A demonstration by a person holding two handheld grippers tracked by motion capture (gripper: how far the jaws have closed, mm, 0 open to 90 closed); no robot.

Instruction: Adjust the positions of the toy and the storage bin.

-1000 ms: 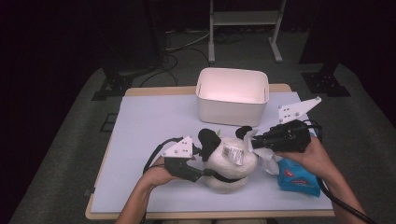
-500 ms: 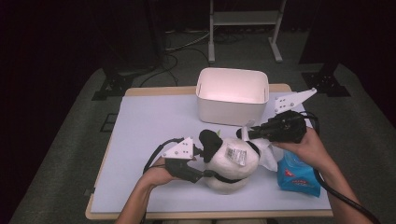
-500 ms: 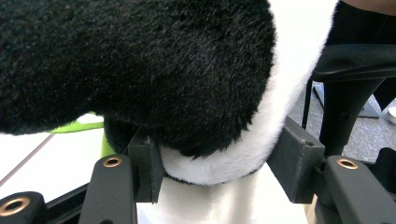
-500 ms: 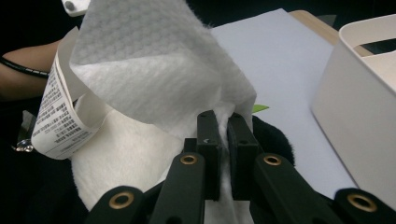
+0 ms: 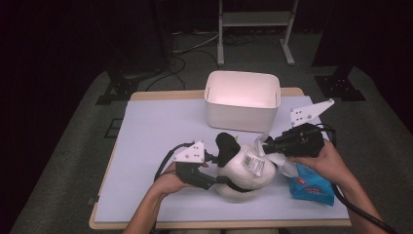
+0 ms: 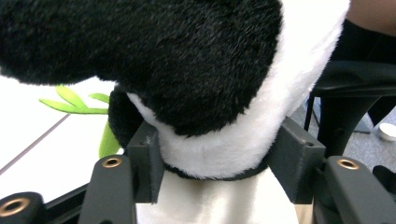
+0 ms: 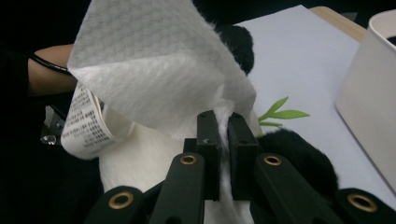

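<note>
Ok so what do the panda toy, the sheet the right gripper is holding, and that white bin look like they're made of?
Panda toy: soft plush, since fuzzy black and white pile shows.
Sheet: thin white tissue or a wet wipe, with an embossed dotted texture.
White bin: probably matte plastic, smooth walls with rounded corners.

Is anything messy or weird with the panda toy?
Nothing is spilled or broken. The plush panda lies on its side rather than sitting up, squeezed between the left gripper jaws. Its printed tag sticks out loose. The right gripper pinches a white wipe against the panda, beside a blue wipe pack.
</note>
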